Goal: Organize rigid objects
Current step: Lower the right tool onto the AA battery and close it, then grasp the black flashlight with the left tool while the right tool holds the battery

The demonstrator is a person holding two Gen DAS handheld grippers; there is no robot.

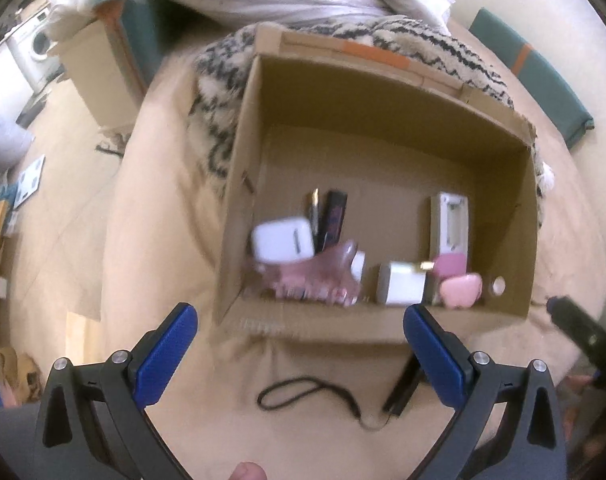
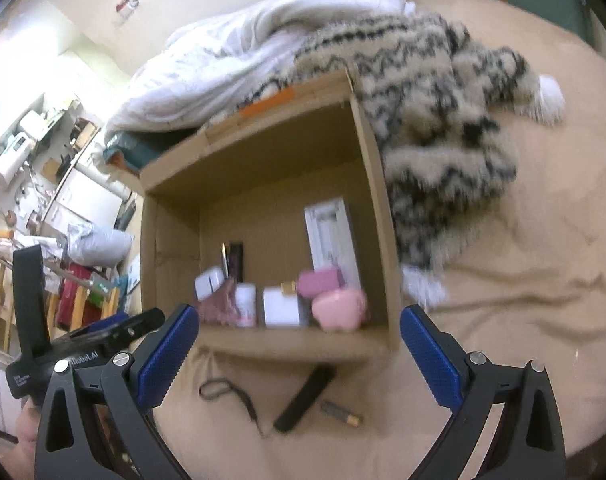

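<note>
Two grippers are in our hands, the left gripper (image 1: 299,344) and the right gripper (image 2: 299,344). We hold both sets of fingers wide open, and they grip nothing. Both hang just in front of a cardboard box (image 1: 383,92) that sits on a bed (image 1: 163,200) with a tan sheet.

We see many small things inside the box, near its front wall. A white charger (image 1: 283,242) lies at the left, with a pen (image 1: 314,212) and a dark stick (image 1: 335,216) behind it. A pink hair clip (image 1: 315,276) rests next to the charger. A white cube (image 1: 401,284) sits in the middle. A pink heart case (image 1: 461,290) lies at the right, touching a darker pink block (image 1: 449,264). A tall white box (image 1: 449,220) lies behind them.

Outside the box, on the bed, we see a black bar with a cord loop (image 2: 305,396) and a small brown tube (image 2: 341,412) just beside it. A fuzzy striped blanket (image 2: 435,112) and a white blanket (image 2: 243,48) lie behind the box.
</note>
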